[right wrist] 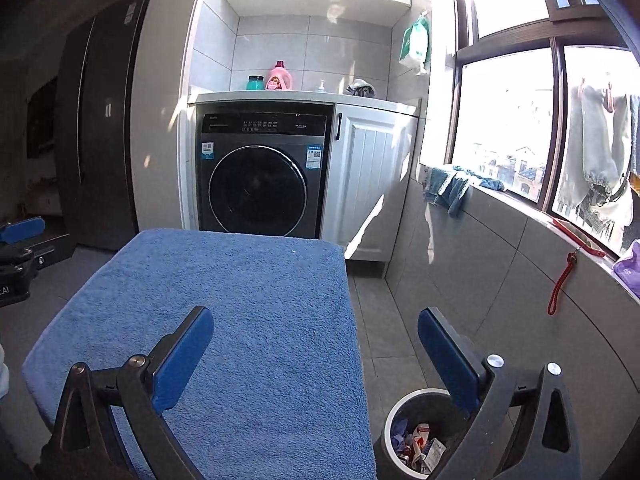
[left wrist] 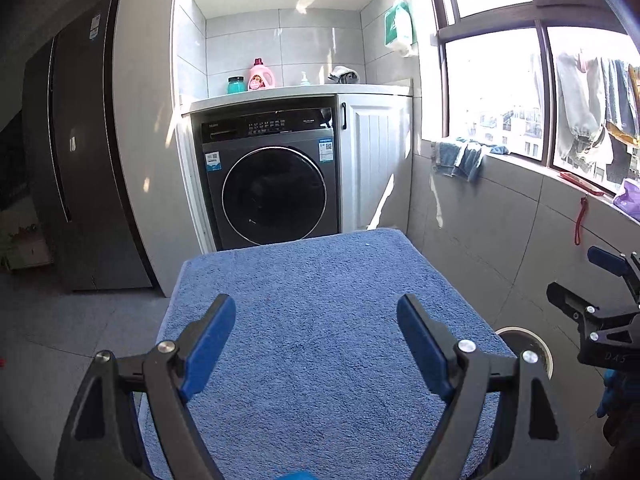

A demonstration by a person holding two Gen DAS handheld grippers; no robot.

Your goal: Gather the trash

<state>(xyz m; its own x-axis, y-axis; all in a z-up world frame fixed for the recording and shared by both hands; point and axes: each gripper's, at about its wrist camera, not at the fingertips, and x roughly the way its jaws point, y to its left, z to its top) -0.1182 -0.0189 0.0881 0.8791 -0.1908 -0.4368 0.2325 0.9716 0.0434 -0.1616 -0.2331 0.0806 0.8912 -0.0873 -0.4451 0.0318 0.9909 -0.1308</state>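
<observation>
Trash (right wrist: 420,442) in bin, below right gripper (right wrist: 316,344).

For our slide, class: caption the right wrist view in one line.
Open right tool hovers over blue towel-covered table, beside a round grey bin of wrappers.

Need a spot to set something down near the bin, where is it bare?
The whole blue towel-covered table is bare, from the washing machine end back to both open grippers, left and right. Floor tiles between table and tiled wall are free. It tightens by the trash bin, itself partly filled.
</observation>
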